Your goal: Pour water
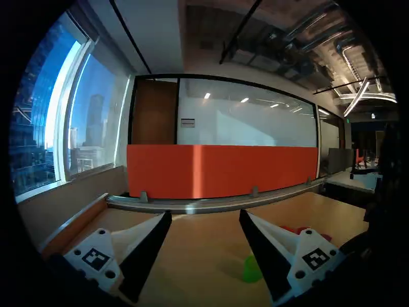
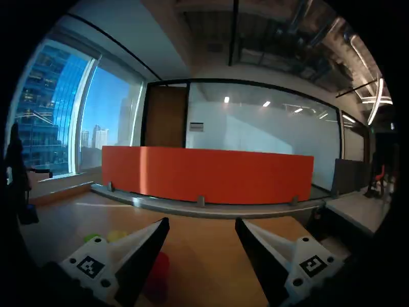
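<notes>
My left gripper (image 1: 204,217) is open above the wooden desk (image 1: 204,250), nothing between its fingers. A green cup (image 1: 251,269) sits on the desk just inside its right finger, and red cups (image 1: 301,231) peek out beyond that finger. My right gripper (image 2: 202,222) is open too, held over the same desk (image 2: 204,256). A red cup (image 2: 156,279) lies beside its left finger, partly hidden. A green cup (image 2: 92,237) and a yellow cup (image 2: 116,235) stand farther left. No water container can be made out.
An orange divider panel (image 1: 220,171) on a metal rail closes the desk's far edge. Large windows (image 1: 61,128) are at the left, a glass wall behind. A dark figure (image 2: 18,179) stands at the left edge of the right gripper view. Another desk (image 2: 358,210) lies to the right.
</notes>
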